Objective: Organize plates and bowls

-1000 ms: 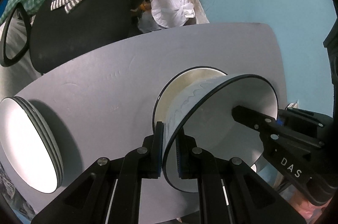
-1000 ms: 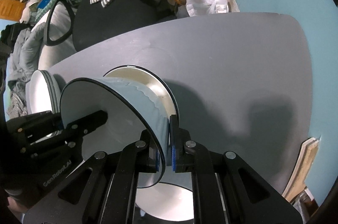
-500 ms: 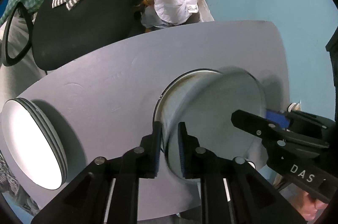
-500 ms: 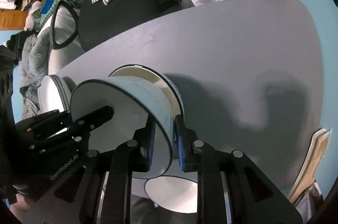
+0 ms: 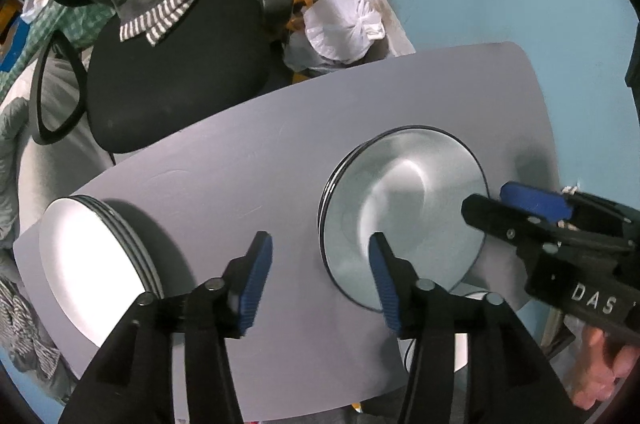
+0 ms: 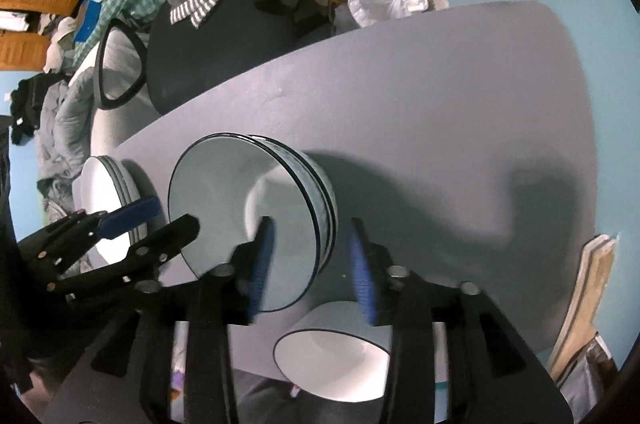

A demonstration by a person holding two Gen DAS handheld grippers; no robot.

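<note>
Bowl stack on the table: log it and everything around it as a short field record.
bowl stack: nested bowls near mid-table, top one released
plate stack: white plates at the table's left edge
loose bowl: single bowl at the near edge
left tool: jaws opening, straddling the stack's rim, pads clear
right tool: jaws opening, astride the opposite rim, pads clear
table: grey top

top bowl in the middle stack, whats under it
Under the top bowl more nested bowls show only as dark rims and patterned sides. Their insides are covered, so an exact count is uncertain.
</note>
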